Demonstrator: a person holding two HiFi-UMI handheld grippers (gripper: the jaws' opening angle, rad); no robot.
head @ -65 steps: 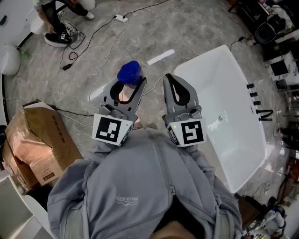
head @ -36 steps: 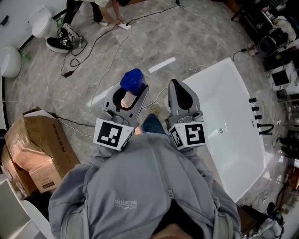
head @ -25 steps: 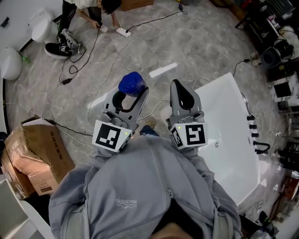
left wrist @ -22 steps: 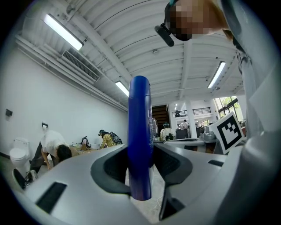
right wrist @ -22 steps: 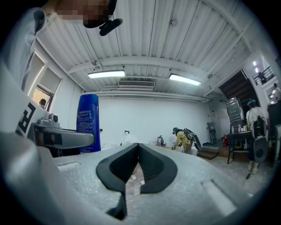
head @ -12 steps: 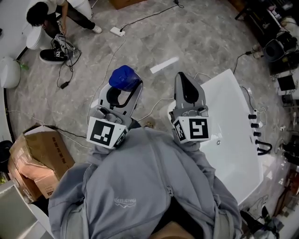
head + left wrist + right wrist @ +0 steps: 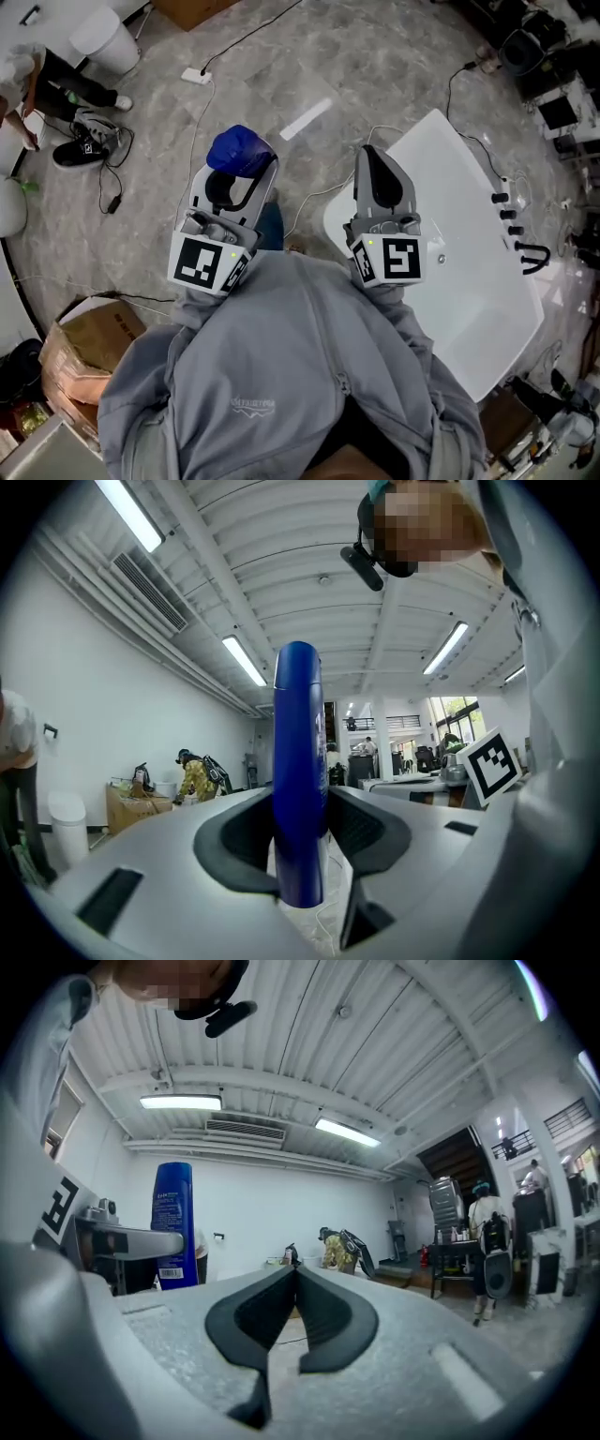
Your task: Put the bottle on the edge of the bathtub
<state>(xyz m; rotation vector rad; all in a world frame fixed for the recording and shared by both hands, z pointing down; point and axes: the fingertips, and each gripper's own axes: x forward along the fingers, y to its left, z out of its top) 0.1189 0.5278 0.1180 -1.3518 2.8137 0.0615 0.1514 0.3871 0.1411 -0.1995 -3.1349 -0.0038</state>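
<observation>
The blue bottle (image 7: 298, 789) stands upright, pinched by the left tongs (image 7: 236, 176), over the floor left of the white bathtub (image 7: 473, 234). Its label shows white print and a barcode, too small to read. The right tongs (image 7: 293, 1277) are pressed together, empty.

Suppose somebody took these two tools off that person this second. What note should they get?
Left hand-held gripper: shut on the blue bottle, held upright over the floor.
Right hand-held gripper: shut, empty.
Bathtub: white, on the right side, beside the right one.
Done: bottle picked up.
Left to do: carry it across to the right, stand it on the bathtub's edge, let go.
</observation>
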